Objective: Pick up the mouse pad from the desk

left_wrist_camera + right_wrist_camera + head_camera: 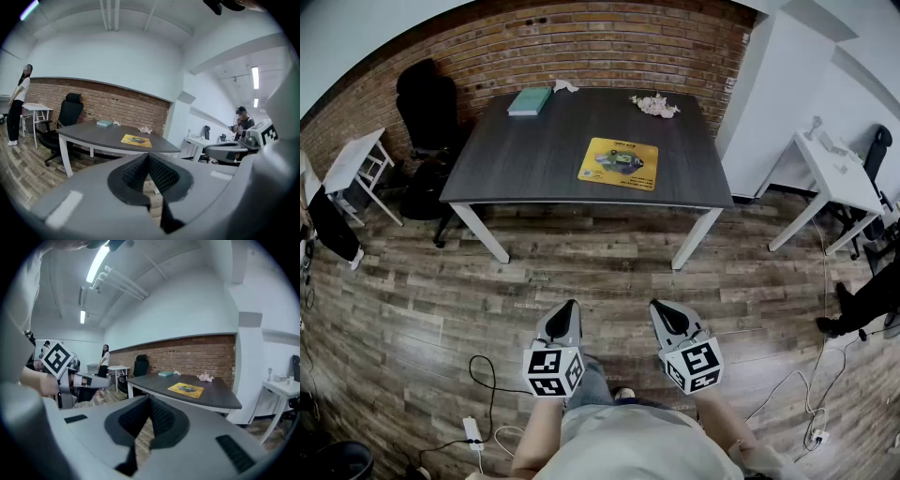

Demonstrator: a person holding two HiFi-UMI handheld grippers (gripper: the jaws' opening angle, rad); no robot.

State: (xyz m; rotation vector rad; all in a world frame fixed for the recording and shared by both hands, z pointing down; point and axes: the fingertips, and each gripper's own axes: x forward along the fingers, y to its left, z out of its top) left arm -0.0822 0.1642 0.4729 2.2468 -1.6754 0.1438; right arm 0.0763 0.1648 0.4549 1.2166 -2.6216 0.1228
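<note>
Yellow mouse pad [619, 163] is lying upper centre, seemingly beyond reach. We are therefore holding left gripper [569, 308] and right gripper [660, 308] closed, empty.

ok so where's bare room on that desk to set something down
The widest bare patch is the left half of the desk, bordered by the teal book at the back and the yellow mouse pad on the right. A narrower strip lies between the mouse pad and the right edge. The back edge is busier: book, a white scrap, a pink bundle.
</note>
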